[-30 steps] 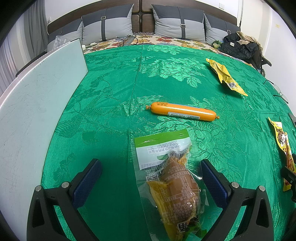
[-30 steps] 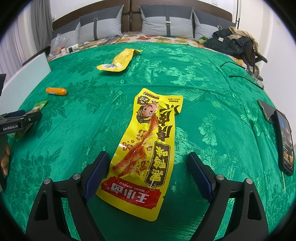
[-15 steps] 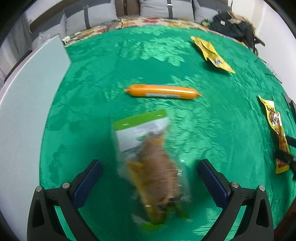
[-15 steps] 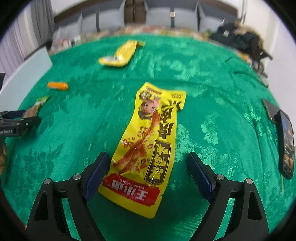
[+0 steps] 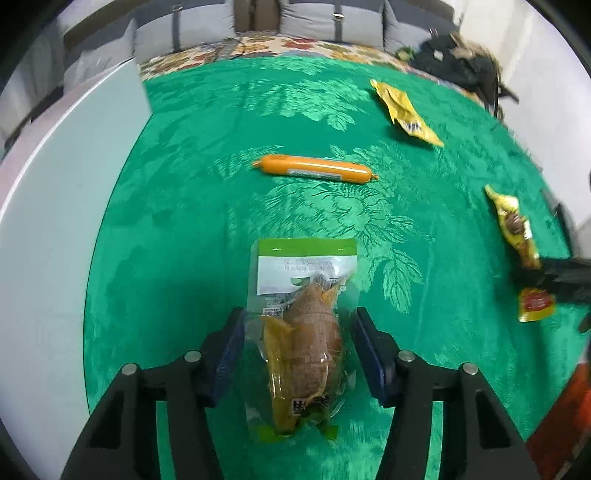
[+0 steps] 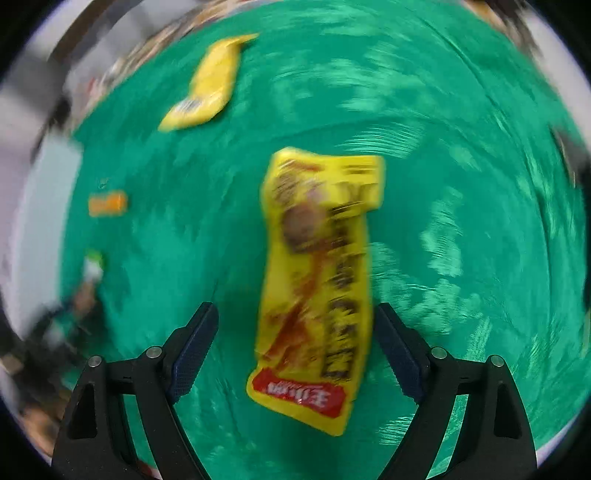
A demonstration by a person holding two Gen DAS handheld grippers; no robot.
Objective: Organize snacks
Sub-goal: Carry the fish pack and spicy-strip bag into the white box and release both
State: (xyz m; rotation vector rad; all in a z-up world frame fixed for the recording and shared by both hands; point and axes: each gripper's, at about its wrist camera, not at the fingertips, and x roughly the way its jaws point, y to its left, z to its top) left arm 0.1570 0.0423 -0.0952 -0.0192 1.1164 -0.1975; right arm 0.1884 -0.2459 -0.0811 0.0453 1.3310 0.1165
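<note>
Surface: green patterned bedspread (image 5: 207, 206), with a pale board (image 5: 55, 229) off to the left of my left gripper and grey pillows (image 5: 332, 22) far ahead.
Left gripper (image 5: 300, 356): its jaws have just been closing and now sit against both sides of the clear pouch (image 5: 303, 332); I read that as clamped on it, the pouch running forward from between the fingers.
Right gripper (image 6: 297, 352): jaws apart, straddling the near end of the yellow pack (image 6: 317, 288) with a gap on each side; this view is badly blurred.
Step in hand: I judge both grippers are at the pick-up stage, left one gripping, right one lined up but not yet closed.
Next move: I would close the right jaws on the pack, then lift both snacks clear of the cloth. Where they should go I cannot tell; no bin or tray shows.
Risk: the pouch film is slick and loose, so it may slide out when lifted.
Count, left view, left to right: one clear pouch, one orange sausage (image 5: 314, 172) ahead of the gripper, one yellow packet (image 5: 404, 110) far ahead to the right, one yellow pack at far right.
Total: four snacks.
</note>
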